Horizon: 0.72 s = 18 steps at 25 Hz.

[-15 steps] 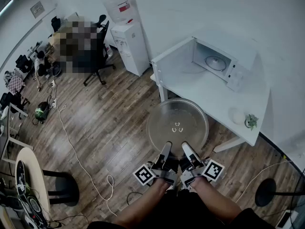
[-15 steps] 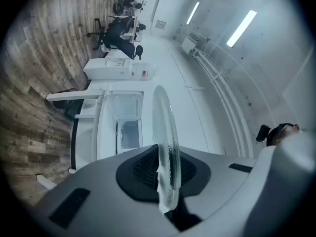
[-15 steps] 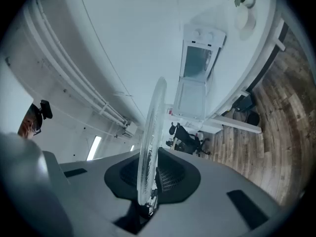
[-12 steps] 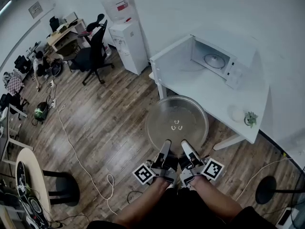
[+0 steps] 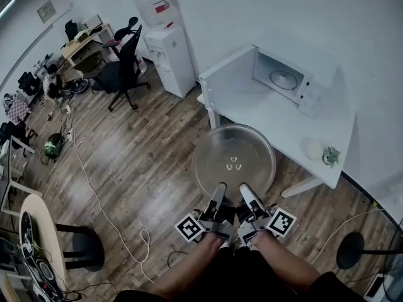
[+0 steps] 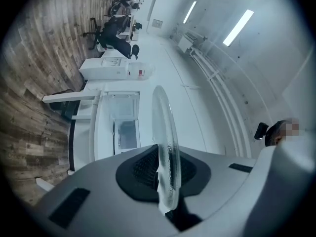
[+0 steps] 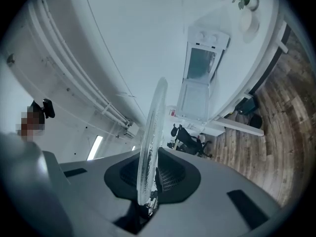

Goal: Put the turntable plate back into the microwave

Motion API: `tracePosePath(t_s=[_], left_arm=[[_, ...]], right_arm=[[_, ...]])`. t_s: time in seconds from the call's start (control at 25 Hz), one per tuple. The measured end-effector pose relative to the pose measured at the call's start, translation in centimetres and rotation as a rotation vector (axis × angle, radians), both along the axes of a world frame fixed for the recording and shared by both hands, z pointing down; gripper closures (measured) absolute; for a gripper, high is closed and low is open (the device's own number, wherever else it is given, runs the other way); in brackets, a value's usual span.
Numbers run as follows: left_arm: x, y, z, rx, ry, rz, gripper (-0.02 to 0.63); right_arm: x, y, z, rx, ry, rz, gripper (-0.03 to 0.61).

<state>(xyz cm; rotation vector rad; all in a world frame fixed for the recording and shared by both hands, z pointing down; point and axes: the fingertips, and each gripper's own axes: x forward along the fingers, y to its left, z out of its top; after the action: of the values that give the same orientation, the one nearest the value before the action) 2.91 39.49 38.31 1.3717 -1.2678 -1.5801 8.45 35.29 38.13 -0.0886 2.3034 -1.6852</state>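
The glass turntable plate (image 5: 233, 156) is in the air over the wooden floor, held out in front of the person, clear of the tabletop (image 5: 296, 131). Both hand-held grippers grasp it by its near rim. The left hand-held gripper (image 5: 219, 190) and the right hand-held gripper (image 5: 245, 190) sit side by side, just apart. In the left gripper view the plate's edge (image 6: 165, 127) runs between the dark pads of the left hand-held gripper (image 6: 165, 169), which are clamped on the glass. The right gripper view shows the same, with the rim (image 7: 152, 127) pinched in the right hand-held gripper (image 7: 148, 174).

The relation that matters for the coming move is where the microwave (image 5: 283, 77) lies from the plate. In the head view it stands further away and off to the right, at the far end of the tabletop. Its door (image 5: 230, 80) is swung open on the left side and its cavity faces the person. The plate's far rim points roughly toward the door, so I judge the carry must go forward and rightward.

The plate is round, so it has no long axis to line up. What counts is its flat plane, which looks close to level with the far edge a little raised. It will probably need to stay flat to pass through the opening. The right hand-held gripper is on the side nearer the cavity, and the open door stands on the left hand-held gripper's side, where the plate's left rim could catch it.
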Motion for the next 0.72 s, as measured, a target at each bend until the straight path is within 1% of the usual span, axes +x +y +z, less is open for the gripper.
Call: tracePosePath(t_s=[0.16, 0.4, 0.72], left_arm=[[-0.4, 0.2, 0.1, -0.009, -0.005, 0.017, 0.568], [-1.3, -0.7, 0.2, -0.015, -0.003, 0.067, 0.568], [-2.5, -4.7, 0.9, -0.016, 0.015, 0.135, 0.568]], right_arm=[[-0.3, 0.2, 0.2, -0.014, -0.005, 0.013, 0.517], [-1.0, -0.4, 0.4, -0.018, -0.008, 0.059, 0.518], [-2.2, -3.9, 1.1, -0.032, 0.003, 0.121, 0.52]])
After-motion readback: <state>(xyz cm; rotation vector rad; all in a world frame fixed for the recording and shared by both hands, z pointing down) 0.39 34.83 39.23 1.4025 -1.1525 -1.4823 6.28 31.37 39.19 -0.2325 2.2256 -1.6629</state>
